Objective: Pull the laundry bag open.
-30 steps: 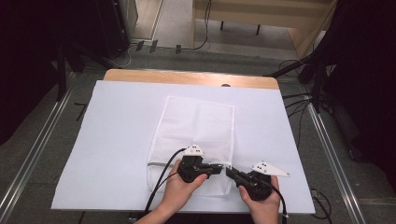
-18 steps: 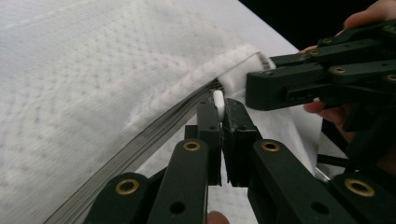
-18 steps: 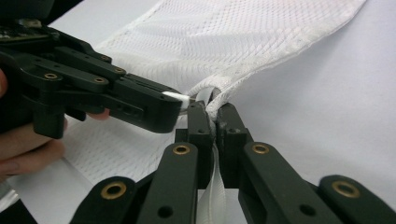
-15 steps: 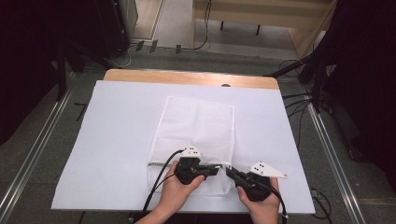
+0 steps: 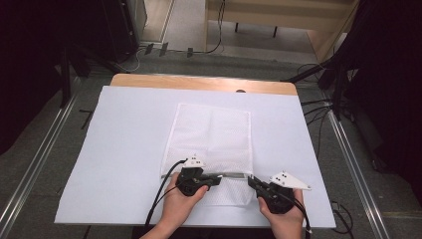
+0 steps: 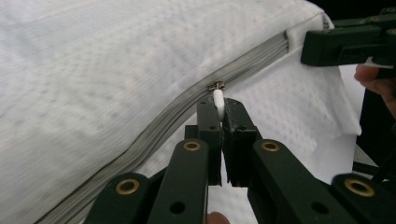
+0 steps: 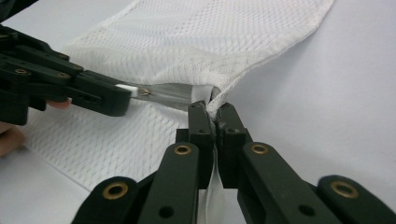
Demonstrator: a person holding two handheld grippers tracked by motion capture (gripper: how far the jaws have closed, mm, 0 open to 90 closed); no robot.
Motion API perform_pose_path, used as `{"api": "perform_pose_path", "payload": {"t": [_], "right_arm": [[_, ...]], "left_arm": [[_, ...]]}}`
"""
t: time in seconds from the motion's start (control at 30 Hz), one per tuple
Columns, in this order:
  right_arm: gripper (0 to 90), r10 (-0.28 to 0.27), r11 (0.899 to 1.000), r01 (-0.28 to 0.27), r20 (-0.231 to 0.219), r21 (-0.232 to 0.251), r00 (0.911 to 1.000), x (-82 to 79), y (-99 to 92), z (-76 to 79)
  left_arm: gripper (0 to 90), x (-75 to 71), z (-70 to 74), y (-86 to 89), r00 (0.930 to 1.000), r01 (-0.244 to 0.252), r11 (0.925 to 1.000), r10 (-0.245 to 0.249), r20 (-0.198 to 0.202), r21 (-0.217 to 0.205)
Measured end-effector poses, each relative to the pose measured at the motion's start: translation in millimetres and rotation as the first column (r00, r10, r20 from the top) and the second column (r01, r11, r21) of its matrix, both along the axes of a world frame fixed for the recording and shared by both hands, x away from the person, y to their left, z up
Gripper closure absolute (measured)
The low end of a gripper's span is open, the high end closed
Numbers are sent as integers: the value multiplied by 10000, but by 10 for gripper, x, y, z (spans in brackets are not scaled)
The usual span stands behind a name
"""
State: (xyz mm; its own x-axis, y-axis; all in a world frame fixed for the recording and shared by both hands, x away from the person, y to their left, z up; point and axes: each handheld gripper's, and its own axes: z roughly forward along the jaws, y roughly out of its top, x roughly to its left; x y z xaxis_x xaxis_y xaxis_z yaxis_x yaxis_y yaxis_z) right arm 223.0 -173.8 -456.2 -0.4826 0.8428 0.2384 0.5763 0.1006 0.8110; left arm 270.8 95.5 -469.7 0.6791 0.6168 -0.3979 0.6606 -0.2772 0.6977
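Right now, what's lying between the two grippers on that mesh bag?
In the high view, a stretch of the grey zipper on the mesh bag runs between the left gripper and the right gripper.

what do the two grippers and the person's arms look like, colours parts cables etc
Both are matt black linkage tools. The left gripper and right gripper each carry a pale grey three-cornered plate with dark dots on top. Brass-coloured rivets pin the arms to the blocky black fingers. A black cable trails from each. The forearms are bare, no sleeves.
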Motion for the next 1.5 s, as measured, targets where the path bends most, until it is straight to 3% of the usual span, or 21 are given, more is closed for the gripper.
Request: {"api": "perform_pose_path", "payload": {"t": [0.33,0.53,0.7,1.17,1.27,1.5], "right_arm": [[883,-21,9997,19,-63,-255,10000,18,-64,9],[883,-168,9992,170,75,-353,9998,9,-124,28],[883,-162,9992,164,43,-358,9999,4,-140,19],[883,-410,9984,411,22,-381,9992,35,-199,22],[883,-316,9990,316,-5,-327,9995,39,-207,17],[883,-287,9981,292,102,-537,9995,49,-180,22]], "left_arm": [[875,-103,57,424,9983,-561,9981,564,-124,246],[875,-113,93,737,9950,-974,9952,977,-228,137],[875,-148,106,844,9944,-1025,9944,1031,-225,249],[875,-230,119,1492,9839,-1746,9844,1752,-361,197],[875,-245,113,1550,9839,-1722,9850,1726,-464,134],[876,-285,107,1536,9856,-1640,9844,1661,-299,641]]}}
